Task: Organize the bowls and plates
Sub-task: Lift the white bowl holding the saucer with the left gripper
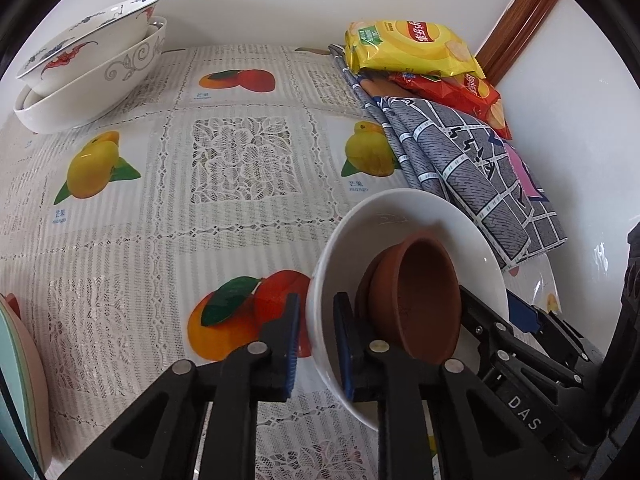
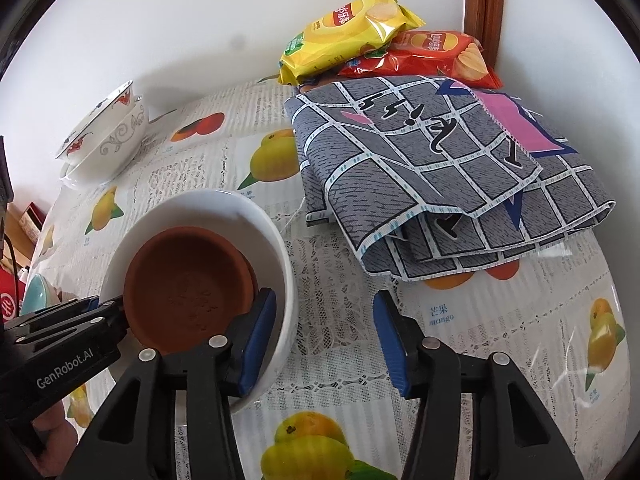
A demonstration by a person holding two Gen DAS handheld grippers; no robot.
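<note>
Left gripper (image 1: 316,340): the jaws straddle the near rim of the white bowl (image 1: 460,216), one finger outside the wall, one inside. A narrow gap remains on each side of the rim, so firm clamping cannot be confirmed from either view.

Right gripper (image 2: 325,334): jaws set wide apart. The left finger reaches into the white bowl (image 2: 276,240), close beside the rim of the brown clay bowl (image 2: 188,288); contact cannot be confirmed. The right finger stands clear over the table (image 2: 348,248) and holds nothing.

White bowl: tilted, at the near right of the table, just beside the folded grey patterned cloth (image 2: 420,160). The brown clay bowl (image 1: 424,296) lies inside it, nested over a second brown rim.

Other items:
- Two decorated white bowls (image 1: 92,64), stacked and tilted, at the far left against the wall.
- A yellow chip bag (image 1: 412,48) lying on a red chip bag (image 1: 460,92), at the far right corner behind the cloth.
- Edges of pastel plates (image 1: 20,380) at the left border of the left wrist view.
- A fruit-print lace tablecloth (image 1: 224,160) covering the table.
</note>
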